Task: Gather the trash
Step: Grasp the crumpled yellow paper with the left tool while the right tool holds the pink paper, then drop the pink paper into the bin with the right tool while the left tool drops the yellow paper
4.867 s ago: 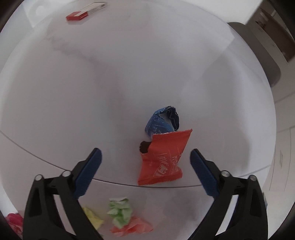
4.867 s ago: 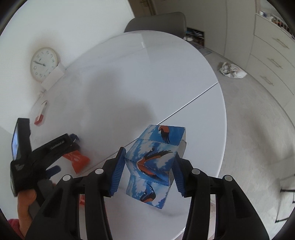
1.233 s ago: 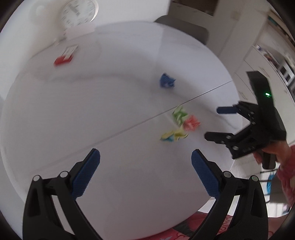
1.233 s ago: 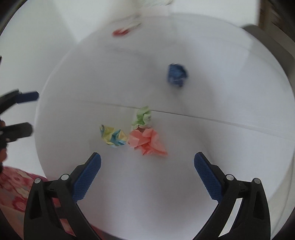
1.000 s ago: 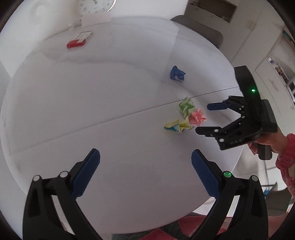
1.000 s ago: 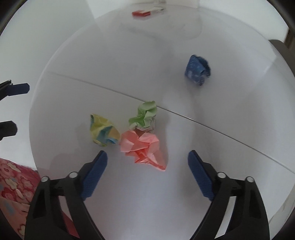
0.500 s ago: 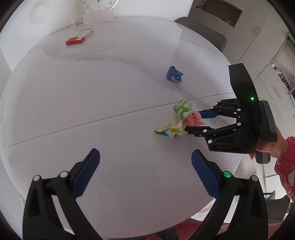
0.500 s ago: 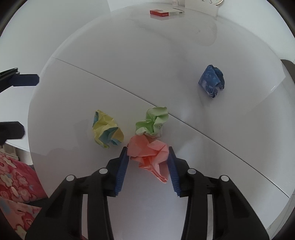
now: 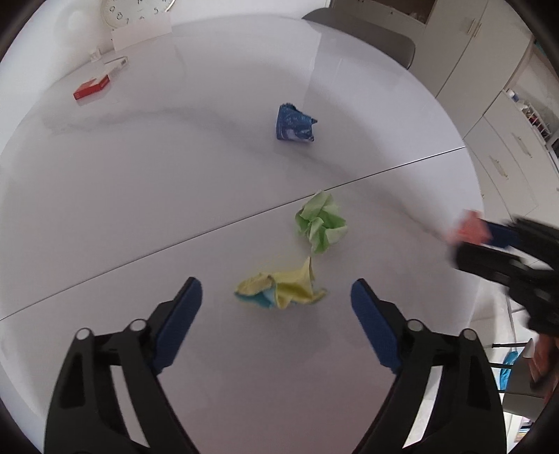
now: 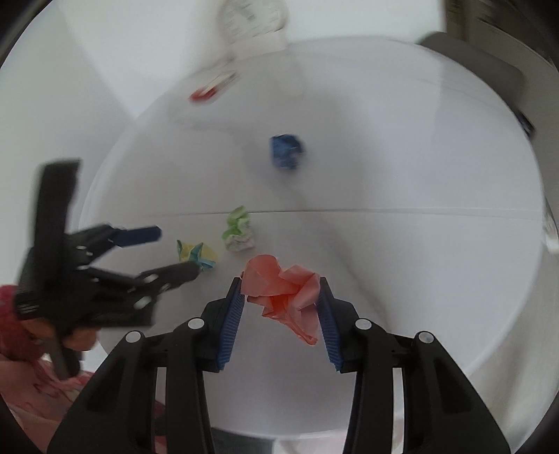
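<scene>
My right gripper [image 10: 279,307] is shut on a crumpled pink paper [image 10: 286,293] and holds it above the white round table [image 10: 401,244]; it shows blurred at the right of the left wrist view [image 9: 470,237]. My left gripper [image 9: 276,314] is open, its fingers either side of a crumpled yellow and blue paper [image 9: 279,290] lying on the table; the same gripper [image 10: 164,251] and paper [image 10: 195,256] show in the right wrist view. A green paper ball [image 9: 321,221] lies just beyond it. A blue crumpled wrapper [image 9: 293,124] lies farther back.
A red and white box [image 9: 92,89] lies at the table's far left, with a wall clock [image 9: 136,10] and a white card behind it. A grey chair [image 9: 363,35] stands at the far side. White cabinets [image 9: 489,104] line the right.
My right gripper has lifted the pink paper off the table and pulled away to the right. My left gripper has moved in over the yellow and blue paper.
</scene>
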Available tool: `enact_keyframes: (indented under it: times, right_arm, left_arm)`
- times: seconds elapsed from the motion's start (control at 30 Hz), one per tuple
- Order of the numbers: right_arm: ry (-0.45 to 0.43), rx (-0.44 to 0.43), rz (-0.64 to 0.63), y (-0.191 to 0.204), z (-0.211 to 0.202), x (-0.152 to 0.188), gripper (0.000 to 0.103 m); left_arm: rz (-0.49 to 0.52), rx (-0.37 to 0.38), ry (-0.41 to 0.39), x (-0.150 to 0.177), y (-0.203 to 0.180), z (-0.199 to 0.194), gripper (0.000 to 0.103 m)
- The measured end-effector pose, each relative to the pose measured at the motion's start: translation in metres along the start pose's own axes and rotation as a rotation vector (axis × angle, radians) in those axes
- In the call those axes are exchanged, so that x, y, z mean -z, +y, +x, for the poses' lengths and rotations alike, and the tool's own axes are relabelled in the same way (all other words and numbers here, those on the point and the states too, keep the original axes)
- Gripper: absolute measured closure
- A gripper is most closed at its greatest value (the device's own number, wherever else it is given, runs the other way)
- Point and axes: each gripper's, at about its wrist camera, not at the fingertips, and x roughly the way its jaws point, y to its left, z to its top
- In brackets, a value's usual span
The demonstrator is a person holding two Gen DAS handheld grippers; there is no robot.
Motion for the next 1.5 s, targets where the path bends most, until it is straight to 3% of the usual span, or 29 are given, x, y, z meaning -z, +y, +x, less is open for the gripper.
enact_keyframes:
  times: [0.17,0.27,0.73,0.9,1.07,1.2,1.37,1.5]
  right_arm:
    - [-0.052,0.04,0.13,-0.011,-0.025,0.026,0.06]
    - [-0.066,0.055,0.183,-0.011,-0.029,0.035,0.06]
    - [-0.135,0.103,0.274,-0.009,-0.056,0.056,0.06]
    - [-0.19,0.163,0.386,-0.014,-0.078,0.082,0.06]
    - [-0.221,0.28,0.575,-0.023,-0.099,0.135,0.059]
    - [-0.202,0.353,0.734,-0.033,-0.098,0.187,0.059]
    - [-0.137,0.399,0.924,-0.052,-0.072,0.25,0.059]
    - [-0.104,0.39,1.001,-0.062,-0.048,0.278,0.059]
  left_arm:
    - [0.044,-0.019,0.028,-0.004,-0.002,0.018,0.032]
    - [0.07,-0.019,0.047,-0.002,-0.004,0.024,0.045]
    - [0.178,-0.008,0.025,-0.006,-0.006,0.012,0.052]
    - [0.338,0.073,-0.014,-0.013,-0.046,-0.021,0.052]
    - [0.528,0.22,-0.032,-0.009,-0.107,-0.046,0.052]
    - [0.668,0.345,0.01,0.004,-0.155,-0.048,0.052]
    - [0.803,0.402,0.078,0.033,-0.201,-0.033,0.052]
    - [0.863,0.4,0.125,0.05,-0.218,-0.019,0.052]
